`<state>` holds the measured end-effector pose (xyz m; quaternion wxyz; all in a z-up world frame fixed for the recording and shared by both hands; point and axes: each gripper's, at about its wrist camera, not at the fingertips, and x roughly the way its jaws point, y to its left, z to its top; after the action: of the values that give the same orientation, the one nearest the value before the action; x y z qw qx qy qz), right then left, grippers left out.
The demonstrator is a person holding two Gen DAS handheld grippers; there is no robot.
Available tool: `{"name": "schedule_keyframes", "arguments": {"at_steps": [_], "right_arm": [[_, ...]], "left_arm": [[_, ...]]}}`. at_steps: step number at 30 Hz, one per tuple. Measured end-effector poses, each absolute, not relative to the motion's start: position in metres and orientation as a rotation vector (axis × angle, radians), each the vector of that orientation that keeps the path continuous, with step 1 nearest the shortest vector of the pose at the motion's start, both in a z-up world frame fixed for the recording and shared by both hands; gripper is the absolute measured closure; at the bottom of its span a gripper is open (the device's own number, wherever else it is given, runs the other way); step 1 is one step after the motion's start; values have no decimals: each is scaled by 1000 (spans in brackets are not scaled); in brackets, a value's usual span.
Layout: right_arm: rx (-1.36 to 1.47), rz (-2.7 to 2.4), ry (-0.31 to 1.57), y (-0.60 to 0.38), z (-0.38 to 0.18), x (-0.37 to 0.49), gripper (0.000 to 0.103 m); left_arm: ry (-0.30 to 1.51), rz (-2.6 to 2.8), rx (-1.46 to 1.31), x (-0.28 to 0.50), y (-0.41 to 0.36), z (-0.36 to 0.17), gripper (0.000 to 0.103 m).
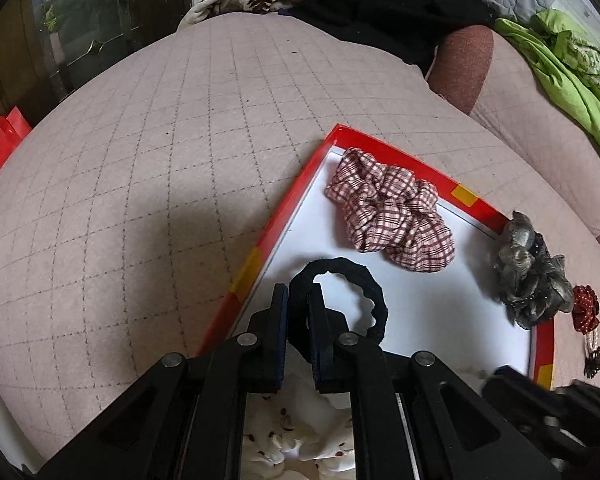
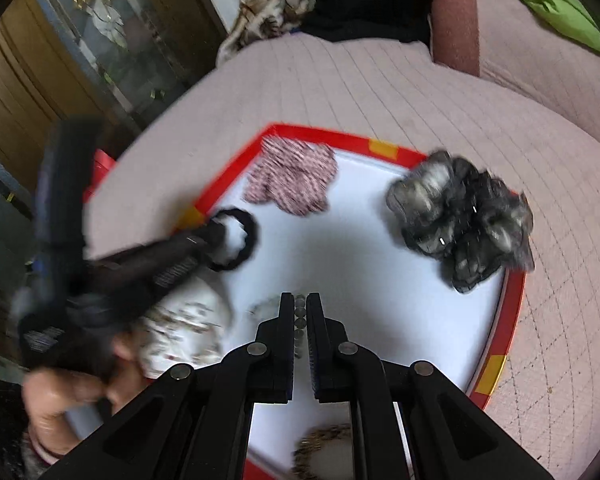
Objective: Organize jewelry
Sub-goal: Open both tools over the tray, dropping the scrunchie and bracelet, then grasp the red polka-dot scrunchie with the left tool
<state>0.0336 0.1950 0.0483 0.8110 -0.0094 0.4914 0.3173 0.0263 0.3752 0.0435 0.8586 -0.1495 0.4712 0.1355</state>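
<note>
Nearest the right wrist camera, the right tongs (image 2: 300,316) are closed on a short string of small beads (image 2: 300,320) above the white floor of the red-rimmed tray (image 2: 496,364). Left tongs (image 1: 298,300) pinch a black hair tie (image 1: 374,296), its loop hanging over the tray near the rim's left side. Inside lie a red plaid scrunchie (image 1: 392,216) and a white floral scrunchie (image 2: 180,328) (blurred); a grey scrunchie (image 1: 530,272) straddles the right rim. Just outside it, a red dotted scrunchie (image 1: 586,308) rests on the pink quilted bed (image 1: 160,160).
</note>
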Motion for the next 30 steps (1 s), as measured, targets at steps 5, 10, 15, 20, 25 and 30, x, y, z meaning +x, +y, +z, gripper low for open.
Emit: {"name": "schedule_keyframes", "arguments": {"at_steps": [5,10,15,20,25,30], "right_arm": [[-62,636,1057,187,35,31,95],[-76,629,1032,183,41,22,85],[-81,631,990,174,55,10,69],[-131,613,943,150,68,-15,67],[-141,555,925,99,72,-37,66],[-94,472,920,34,73,-49,65]], "left_arm": [[965,280,-281,23,367,48,92],[935,281,-290,18,366,55,80],[901,282,-274,8,360,63,70],[862,274,-264,-5,350,72,66],[835,289,-208,-17,330,76,64],[792,267,-123,-35,293,84,63]]}}
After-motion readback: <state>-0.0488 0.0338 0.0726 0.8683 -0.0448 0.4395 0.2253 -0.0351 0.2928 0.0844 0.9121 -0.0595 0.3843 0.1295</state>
